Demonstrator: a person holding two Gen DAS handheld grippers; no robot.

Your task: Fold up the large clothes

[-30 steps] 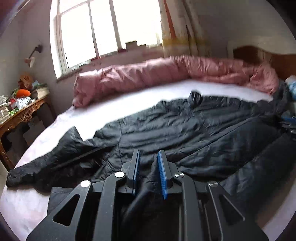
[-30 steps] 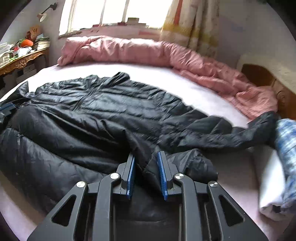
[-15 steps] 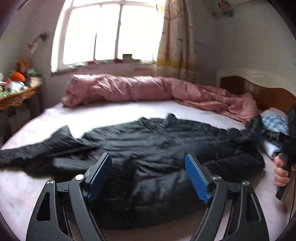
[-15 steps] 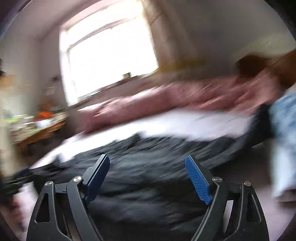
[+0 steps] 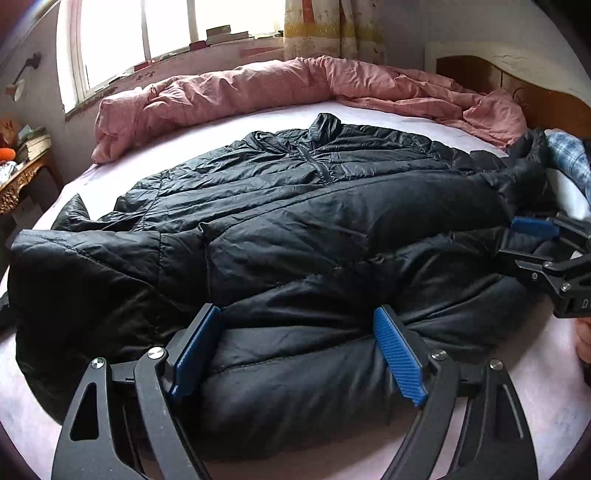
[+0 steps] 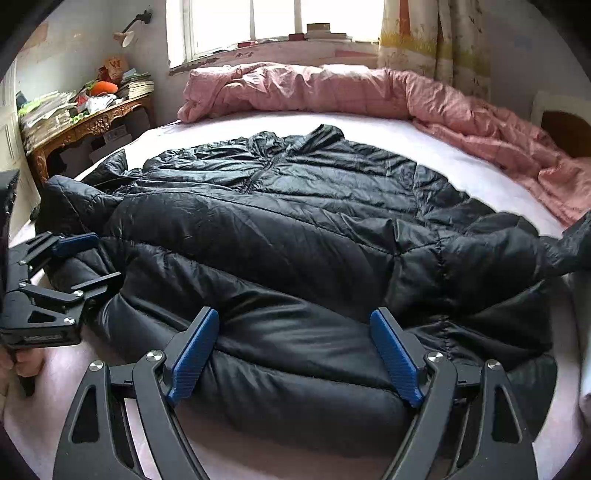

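The left gripper's (image 5: 299,354) jaws are opening, already wide, and the right gripper's (image 6: 295,354) stand wide too; all 4 blue pads straddle the near fold of the black puffer jacket (image 5: 295,229) without pinching it. Likely a release, so the fold settles on the bed (image 5: 554,398).

Pink quilt (image 6: 332,88) bunched along far edge of bed (image 6: 388,136), under window (image 6: 273,22). Curtain (image 6: 436,40) at right of window. Carved wooden table (image 6: 92,122) at left, cluttered with papers and books. Wall lamp (image 6: 127,33) above it. Plaid cloth (image 5: 570,162) at bed's right edge.
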